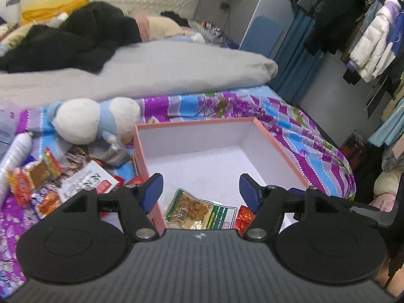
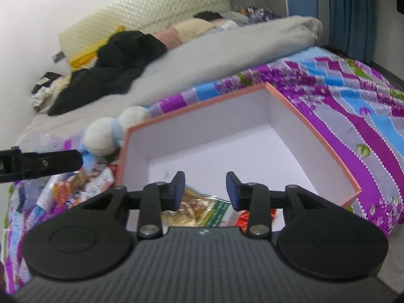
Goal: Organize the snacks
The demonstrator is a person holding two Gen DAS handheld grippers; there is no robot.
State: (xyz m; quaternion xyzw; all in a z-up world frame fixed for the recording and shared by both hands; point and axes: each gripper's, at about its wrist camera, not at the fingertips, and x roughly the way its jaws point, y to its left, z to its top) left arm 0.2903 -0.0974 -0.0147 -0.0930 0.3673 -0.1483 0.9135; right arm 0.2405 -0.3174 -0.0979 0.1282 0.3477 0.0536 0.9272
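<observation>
snack packet (image 1: 199, 212) flat in box (image 1: 275, 149), long axis sideways

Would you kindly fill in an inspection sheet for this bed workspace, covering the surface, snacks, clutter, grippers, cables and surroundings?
Surface: bed with a purple and blue patterned sheet; grey duvet behind.
Job's things: pink box open, holding a green and clear snack pack and a red wrapped snack; loose snack packets lie left of the box.
Clutter: plush toy, white bottle, black garment.
Grippers: left gripper open, nothing between its fingers; right gripper open over the box, also empty.
Cables: one runs down the far wall from a socket.
Surroundings: clothes rack, blue curtain.
</observation>
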